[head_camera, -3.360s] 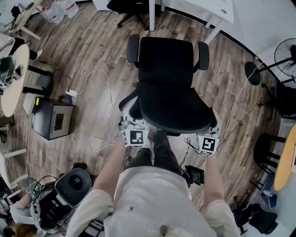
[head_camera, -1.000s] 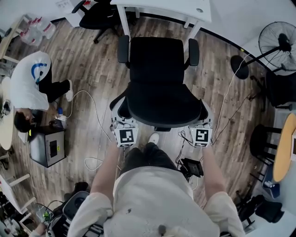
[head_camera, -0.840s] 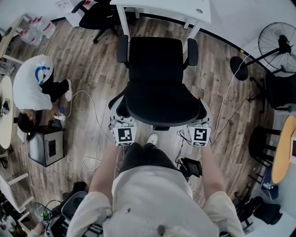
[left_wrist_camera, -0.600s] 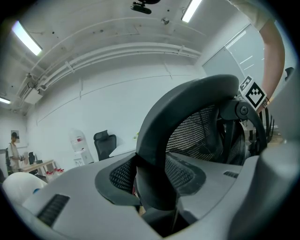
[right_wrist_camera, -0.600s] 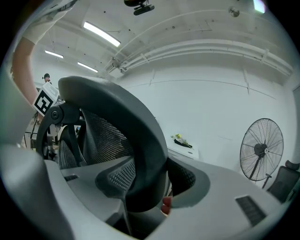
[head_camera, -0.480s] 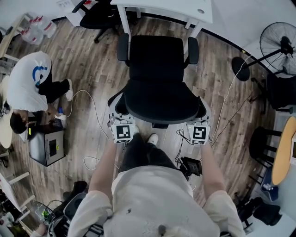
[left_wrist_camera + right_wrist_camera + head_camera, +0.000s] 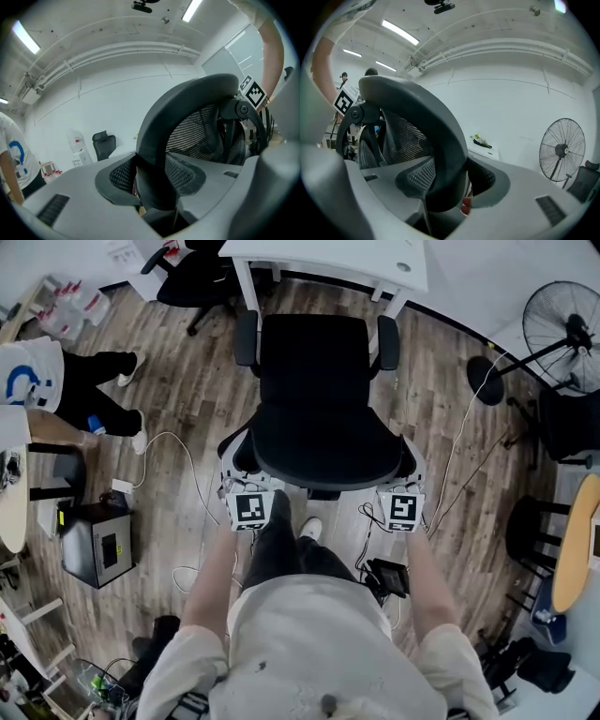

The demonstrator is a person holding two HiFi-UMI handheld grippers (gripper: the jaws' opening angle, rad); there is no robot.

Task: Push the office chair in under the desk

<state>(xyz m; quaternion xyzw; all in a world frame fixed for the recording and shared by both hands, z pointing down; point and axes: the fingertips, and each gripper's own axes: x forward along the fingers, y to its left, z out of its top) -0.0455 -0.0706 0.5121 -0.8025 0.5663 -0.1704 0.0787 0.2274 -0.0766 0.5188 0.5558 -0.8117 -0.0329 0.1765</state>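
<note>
The black office chair (image 7: 315, 367) faces the white desk (image 7: 328, 257), its seat front between the desk's legs and the mesh backrest (image 7: 323, 454) nearest me. My left gripper (image 7: 236, 474) is shut on the left side of the backrest's frame. My right gripper (image 7: 409, 474) is shut on the right side. In the left gripper view the black backrest frame (image 7: 187, 105) runs down between the grey jaws of the left gripper (image 7: 157, 199), clamped by the pads. The right gripper view has the backrest frame (image 7: 426, 122) held the same way in the right gripper (image 7: 450, 192).
A standing fan (image 7: 569, 332) and a round wooden table (image 7: 574, 549) are at the right. White cables (image 7: 178, 451) and a black box (image 7: 94, 545) lie on the wooden floor at left, near a person (image 7: 42, 381). Another black chair (image 7: 187, 277) stands beside the desk.
The chair and both grippers have moved forward towards the desk. The person at left has risen from a crouch and shifted to the upper left. Both grips are unchanged.
</note>
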